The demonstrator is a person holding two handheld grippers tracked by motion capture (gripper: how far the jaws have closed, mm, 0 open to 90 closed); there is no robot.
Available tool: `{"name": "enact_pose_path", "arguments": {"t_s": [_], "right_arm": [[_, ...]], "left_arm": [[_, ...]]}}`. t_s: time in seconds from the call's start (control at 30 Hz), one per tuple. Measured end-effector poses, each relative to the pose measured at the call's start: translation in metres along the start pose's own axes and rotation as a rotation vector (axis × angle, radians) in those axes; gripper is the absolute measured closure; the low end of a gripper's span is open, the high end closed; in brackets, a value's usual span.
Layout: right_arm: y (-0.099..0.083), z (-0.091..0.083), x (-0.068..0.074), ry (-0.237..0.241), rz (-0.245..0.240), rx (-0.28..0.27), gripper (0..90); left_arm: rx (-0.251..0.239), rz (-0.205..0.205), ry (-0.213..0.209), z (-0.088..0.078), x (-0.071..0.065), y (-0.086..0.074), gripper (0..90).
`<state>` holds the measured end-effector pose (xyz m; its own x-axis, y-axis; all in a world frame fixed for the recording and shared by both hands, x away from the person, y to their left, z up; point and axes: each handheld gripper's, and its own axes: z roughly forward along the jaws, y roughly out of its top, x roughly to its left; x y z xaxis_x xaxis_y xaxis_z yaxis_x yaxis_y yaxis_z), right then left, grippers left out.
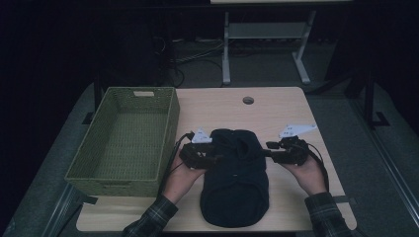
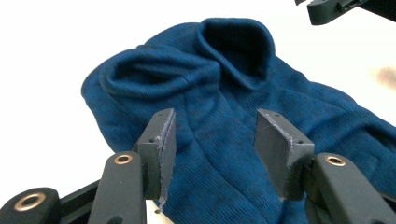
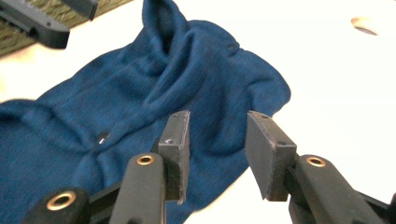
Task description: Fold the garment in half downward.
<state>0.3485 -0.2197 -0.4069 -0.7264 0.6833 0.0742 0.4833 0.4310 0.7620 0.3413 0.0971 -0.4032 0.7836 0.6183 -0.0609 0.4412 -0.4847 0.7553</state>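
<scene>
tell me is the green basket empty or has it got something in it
Empty, as far as the high view shows: the basket has only its bare woven floor inside. The blue sweater lies beside it on the table.

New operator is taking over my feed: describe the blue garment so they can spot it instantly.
Start at the light wooden table with the green woven basket on its left side. Just right of the basket, between the left gripper and right gripper, lies the blue garment. It is the only soft, dark knit item there, with a ribbed collar opening at its far end.
</scene>
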Motion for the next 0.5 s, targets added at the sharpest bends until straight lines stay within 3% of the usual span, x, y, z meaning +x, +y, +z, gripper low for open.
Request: {"name": "enact_pose_path", "arguments": {"t_s": [0.37,0.5], "right_arm": [[0.023,0.030,-0.027,-0.020,0.042,0.007,61.2],[0.029,0.050,-0.038,-0.029,0.056,0.040,60.8]], "left_arm": [[-0.037,-0.025,0.027,0.009,0.017,0.019,48.4],[-0.053,-0.043,0.041,0.013,0.025,0.025,48.4]]}}
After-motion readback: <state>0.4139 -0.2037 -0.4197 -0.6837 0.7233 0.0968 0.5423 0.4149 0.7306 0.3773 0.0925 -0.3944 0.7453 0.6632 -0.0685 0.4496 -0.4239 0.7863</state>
